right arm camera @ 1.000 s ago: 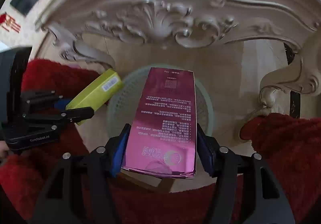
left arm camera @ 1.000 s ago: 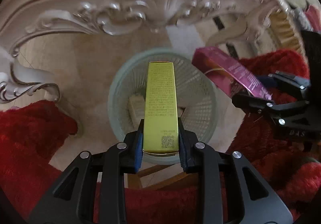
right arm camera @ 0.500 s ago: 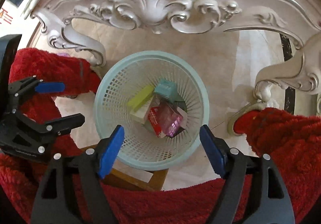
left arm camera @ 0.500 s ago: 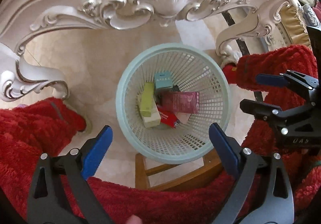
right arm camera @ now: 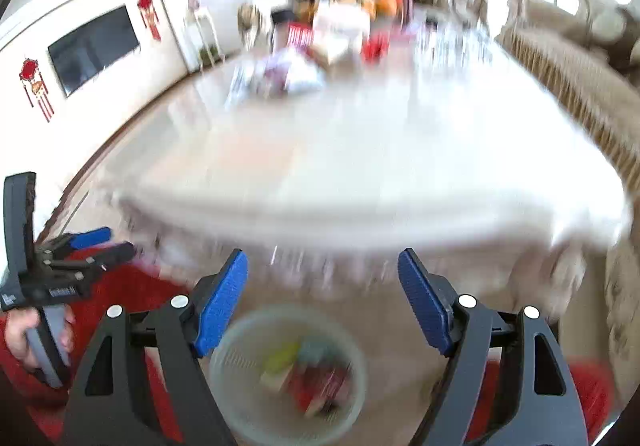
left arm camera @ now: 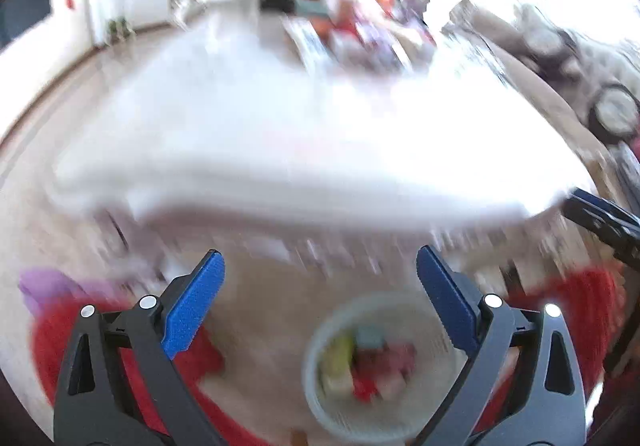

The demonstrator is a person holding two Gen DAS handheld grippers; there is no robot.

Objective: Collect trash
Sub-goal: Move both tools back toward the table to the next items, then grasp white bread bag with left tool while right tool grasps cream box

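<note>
Both views are motion-blurred. A pale green mesh basket [left arm camera: 316,398] stands on the floor below the table edge, holding several small boxes, among them a yellow one [left arm camera: 340,362] and a pink one [left arm camera: 396,366]. It also shows in the right wrist view [right arm camera: 224,398]. My left gripper [left arm camera: 320,266] is open and empty, above and beyond the basket. My right gripper [right arm camera: 322,264] is open and empty too. The left gripper shows at the left edge of the right wrist view [right arm camera: 104,244].
A long white table [right arm camera: 360,150] fills the middle of both views. Blurred boxes and packets [right arm camera: 320,46] lie at its far end. Red fleece cloth [left arm camera: 576,310] lies on both sides of the basket. Beige chairs [right arm camera: 560,58] stand at the right.
Both grippers dropped their boxes, yellow and pink, into the basket and opened. They have since swung up from the basket toward the table top.
</note>
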